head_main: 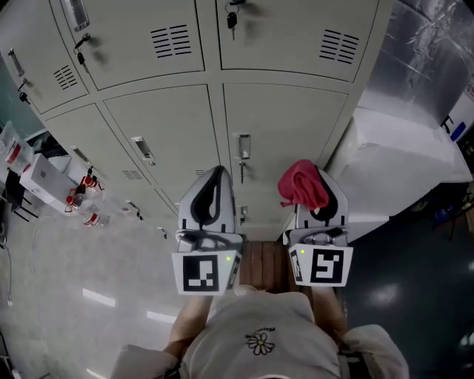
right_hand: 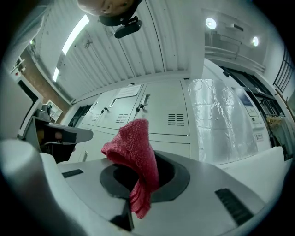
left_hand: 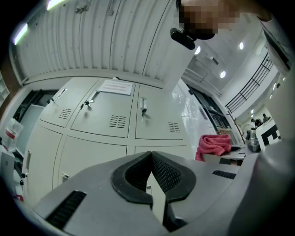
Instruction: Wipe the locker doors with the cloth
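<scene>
A wall of beige locker doors [head_main: 285, 126] fills the head view in front of me, and shows in the left gripper view [left_hand: 115, 115] and the right gripper view [right_hand: 170, 110]. My right gripper [head_main: 317, 194] is shut on a bunched red cloth [head_main: 304, 185], which sticks up out of its jaws [right_hand: 133, 152] a short way off the doors. The cloth [left_hand: 214, 144] is also visible from the left. My left gripper [head_main: 216, 174] is beside it at the same height, its jaws closed tip to tip on nothing [left_hand: 150, 156].
Keys hang in several locks [head_main: 232, 18]. A plastic-wrapped metal unit [head_main: 422, 52] and a white covered block [head_main: 400, 163] stand right of the lockers. White boxes and bottles [head_main: 44, 178] lie on the floor at left. A brown slatted surface [head_main: 263, 266] is below the grippers.
</scene>
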A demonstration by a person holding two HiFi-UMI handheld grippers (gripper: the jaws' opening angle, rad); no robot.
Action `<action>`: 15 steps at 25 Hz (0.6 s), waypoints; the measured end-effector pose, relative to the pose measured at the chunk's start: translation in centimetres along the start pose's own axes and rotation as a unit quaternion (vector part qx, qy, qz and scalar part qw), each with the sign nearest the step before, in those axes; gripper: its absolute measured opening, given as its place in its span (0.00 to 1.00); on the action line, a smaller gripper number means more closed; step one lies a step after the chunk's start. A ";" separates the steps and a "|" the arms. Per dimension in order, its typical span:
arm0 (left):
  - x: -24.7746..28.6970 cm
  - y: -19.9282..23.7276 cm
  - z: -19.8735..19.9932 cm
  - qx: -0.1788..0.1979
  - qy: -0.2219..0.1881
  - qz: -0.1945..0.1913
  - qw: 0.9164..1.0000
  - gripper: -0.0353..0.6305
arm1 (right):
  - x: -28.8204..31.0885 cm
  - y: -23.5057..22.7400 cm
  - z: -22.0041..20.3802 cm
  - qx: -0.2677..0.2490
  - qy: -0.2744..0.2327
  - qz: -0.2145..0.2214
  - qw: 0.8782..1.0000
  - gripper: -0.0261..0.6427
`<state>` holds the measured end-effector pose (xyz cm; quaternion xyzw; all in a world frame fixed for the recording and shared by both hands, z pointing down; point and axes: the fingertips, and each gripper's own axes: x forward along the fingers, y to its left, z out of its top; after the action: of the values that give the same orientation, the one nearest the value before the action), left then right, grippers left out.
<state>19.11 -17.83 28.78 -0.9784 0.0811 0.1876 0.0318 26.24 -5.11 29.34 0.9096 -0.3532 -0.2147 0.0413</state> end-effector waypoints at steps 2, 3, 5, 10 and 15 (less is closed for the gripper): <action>-0.3 0.0 -0.5 0.000 0.002 0.000 1.000 0.08 | -0.5 0.3 -1.0 -0.004 0.012 0.001 1.000 0.08; -0.4 0.0 -0.9 -0.001 0.005 -0.002 1.000 0.08 | -0.7 0.4 -1.3 -0.004 0.016 0.001 1.000 0.08; -0.6 -0.2 -1.5 -0.001 0.013 -0.004 1.000 0.08 | -0.9 0.4 -1.6 -0.007 0.021 0.001 1.000 0.08; -0.6 -0.6 -1.4 -0.004 0.011 -0.005 1.000 0.08 | -0.8 0.1 -1.6 0.003 0.023 0.003 1.000 0.08; -0.6 -0.7 -1.1 -0.003 0.007 -0.002 1.000 0.08 | -0.8 0.6 -1.1 0.015 0.012 0.014 1.000 0.08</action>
<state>19.07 -17.13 30.00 -0.9800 0.0784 0.1806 0.0286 25.81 -5.15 30.78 0.9075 -0.3685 -0.1984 0.0351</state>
